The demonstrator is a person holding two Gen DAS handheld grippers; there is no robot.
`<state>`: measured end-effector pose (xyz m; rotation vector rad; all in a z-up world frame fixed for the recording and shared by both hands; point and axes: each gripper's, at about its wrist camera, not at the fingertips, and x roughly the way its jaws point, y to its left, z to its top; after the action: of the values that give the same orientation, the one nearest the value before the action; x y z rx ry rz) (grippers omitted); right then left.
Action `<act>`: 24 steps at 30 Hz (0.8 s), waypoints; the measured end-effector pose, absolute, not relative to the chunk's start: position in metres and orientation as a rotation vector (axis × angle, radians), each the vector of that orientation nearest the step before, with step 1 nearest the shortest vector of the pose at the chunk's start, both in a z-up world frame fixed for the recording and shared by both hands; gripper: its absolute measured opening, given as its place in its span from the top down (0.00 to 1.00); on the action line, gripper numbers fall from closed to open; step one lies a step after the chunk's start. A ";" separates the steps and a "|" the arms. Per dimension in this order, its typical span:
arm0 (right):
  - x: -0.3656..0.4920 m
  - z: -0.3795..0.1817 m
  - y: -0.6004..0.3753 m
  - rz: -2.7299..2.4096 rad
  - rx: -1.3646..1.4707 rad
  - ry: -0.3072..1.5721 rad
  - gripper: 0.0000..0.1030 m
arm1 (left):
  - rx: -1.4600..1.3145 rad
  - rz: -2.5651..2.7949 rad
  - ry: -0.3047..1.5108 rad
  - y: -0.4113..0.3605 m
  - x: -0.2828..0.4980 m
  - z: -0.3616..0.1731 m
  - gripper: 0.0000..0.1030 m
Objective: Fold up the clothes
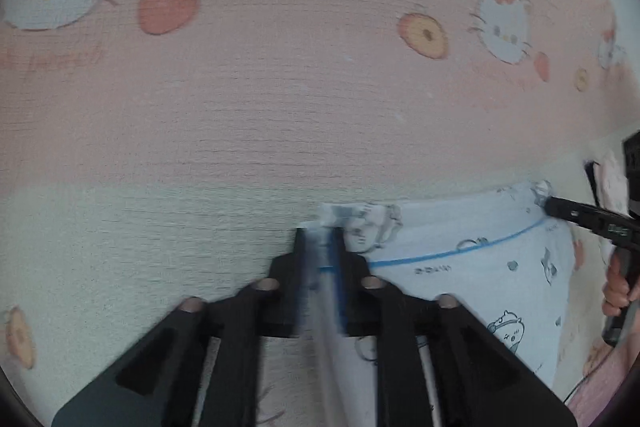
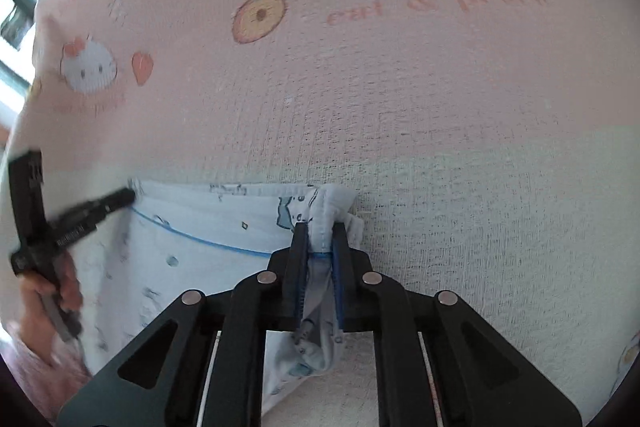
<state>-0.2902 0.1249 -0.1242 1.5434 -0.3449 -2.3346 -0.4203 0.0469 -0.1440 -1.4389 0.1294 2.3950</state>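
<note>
A pink sheet (image 1: pixel 280 87) with cartoon cat faces, peaches and round fruit slices covers the supporting surface; in the lower part of both frames it changes to pale cream. Directly on it, low in the frame, lies a light blue printed garment (image 1: pixel 480 267) with a thin blue line.

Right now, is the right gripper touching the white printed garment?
Touching. The right wrist view shows the right gripper closed on a bunched edge of the white printed garment, its fingers pressing the cloth.
</note>
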 end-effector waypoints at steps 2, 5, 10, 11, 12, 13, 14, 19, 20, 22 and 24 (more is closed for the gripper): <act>-0.285 -0.103 0.127 -2.452 1.455 -0.300 0.67 | -1.369 2.491 0.174 0.044 -0.417 -0.129 0.66; -0.276 -0.082 0.110 -2.467 1.320 -0.155 0.66 | -1.296 2.328 0.143 0.062 -0.410 -0.119 0.66; -0.275 -0.127 0.075 -2.248 1.579 0.041 0.77 | -1.368 2.210 0.323 0.092 -0.402 -0.150 0.66; -0.277 -0.128 0.080 -2.255 1.591 0.019 0.83 | -1.395 2.234 0.369 0.090 -0.405 -0.158 0.67; -0.279 -0.126 0.086 -2.265 1.595 -0.017 0.84 | -1.405 2.246 0.338 0.086 -0.409 -0.156 0.67; -0.280 -0.120 0.095 -2.298 1.588 -0.067 0.84 | -1.412 2.256 0.296 0.081 -0.412 -0.152 0.67; -0.282 -0.112 0.104 -2.335 1.578 -0.119 0.83 | -1.395 2.251 0.278 0.081 -0.411 -0.146 0.67; -0.261 -0.086 0.128 -2.443 1.559 -0.096 0.78 | -1.327 2.201 0.244 0.089 -0.399 -0.126 0.67; -0.259 -0.087 0.128 -2.426 1.576 -0.086 0.78 | -1.325 2.182 0.261 0.095 -0.393 -0.128 0.67; -0.258 -0.104 0.111 -2.379 1.644 -0.027 0.78 | -1.322 2.142 0.297 0.107 -0.381 -0.133 0.67; -0.253 -0.107 0.098 -2.340 1.634 -0.013 0.77 | -1.297 2.087 0.351 0.122 -0.367 -0.136 0.67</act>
<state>-0.2531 0.0983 -0.1074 1.6340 -0.0133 -2.3396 -0.3669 0.1222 -0.1363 -1.2967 0.3508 2.0866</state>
